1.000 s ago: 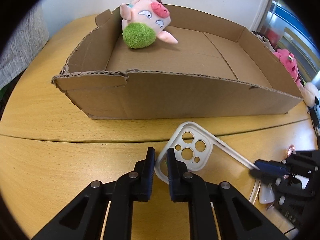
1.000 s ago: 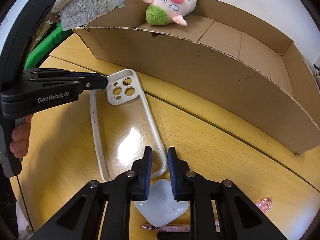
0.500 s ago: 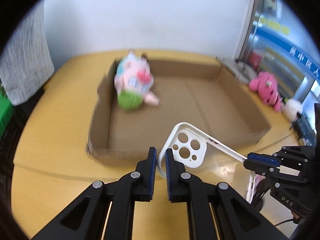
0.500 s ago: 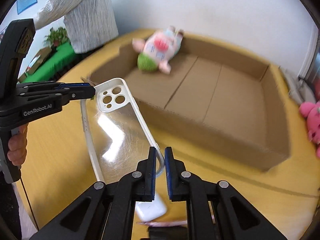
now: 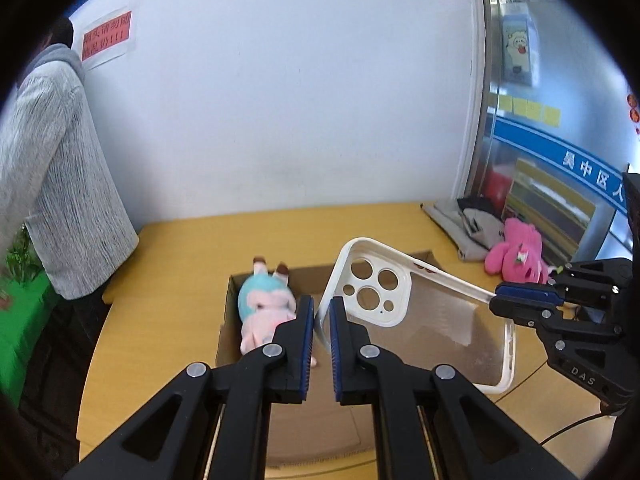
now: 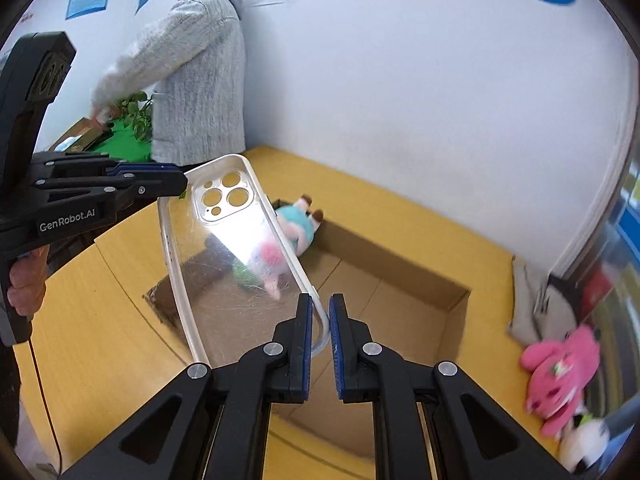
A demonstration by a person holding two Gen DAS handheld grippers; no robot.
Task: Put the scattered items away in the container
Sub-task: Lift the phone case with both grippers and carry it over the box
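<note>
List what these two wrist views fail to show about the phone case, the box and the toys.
- Left wrist: cardboard box floor mostly hidden by left claw and phone case.
- Right wrist: pig plush face veiled by the case's glare.
- Right wrist: pink plush blurred near the edge.

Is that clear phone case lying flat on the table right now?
No, the phone case is held up in the air above the cardboard box by both tools.
</note>
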